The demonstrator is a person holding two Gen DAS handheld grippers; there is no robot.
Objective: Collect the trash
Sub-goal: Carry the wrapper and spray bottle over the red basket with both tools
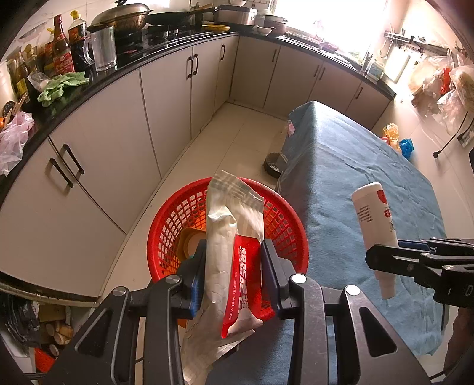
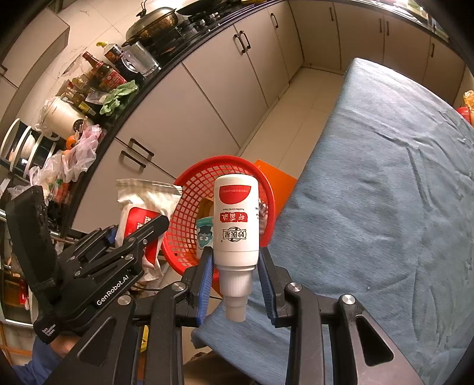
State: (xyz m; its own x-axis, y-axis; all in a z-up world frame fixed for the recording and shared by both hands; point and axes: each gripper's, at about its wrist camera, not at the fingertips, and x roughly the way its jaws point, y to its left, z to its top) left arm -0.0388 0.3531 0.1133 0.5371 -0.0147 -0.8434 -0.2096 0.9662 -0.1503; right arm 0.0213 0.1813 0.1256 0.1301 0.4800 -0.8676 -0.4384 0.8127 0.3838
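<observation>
- The left gripper [image 1: 232,266] has its blue-padded fingers [image 1: 197,284] closed onto a crumpled wet-wipe pack [image 1: 234,245], a soft, creased pouch of white film with a glossy red panel and a clear, ribbed seal strip at its far end.
- The pack stands lengthwise between the pads, its far end reaching out over the red basket [image 1: 174,225], its near end hanging wrinkled below the jaws.
- The right gripper [image 2: 236,277] pinches a white plastic bottle [image 2: 236,219] between its blue pads; the jaws sit partly closed against the bottle's shoulder, just above the ribbed cap.
- The bottle is a smooth cylinder with a rounded base, held with its cap and narrow nozzle pointing back toward the camera, so its red and white label reads upside down.
- The basket is a round, rigid lattice of red plastic, standing on the floor just beside the table; a tan round-lidded container [image 1: 189,244] and a teal printed packet [image 2: 205,234] lie inside.
- The table is draped in a blue cloth [image 2: 385,183], a napped, towel-like fabric with shallow creases.
- Pale flat-fronted cabinets [image 1: 97,177] with dark bar handles run under a glossy black counter [image 1: 89,86] crowded with sauce bottles, a green rag [image 1: 60,86] and a lidded metal wok [image 1: 124,16].
</observation>
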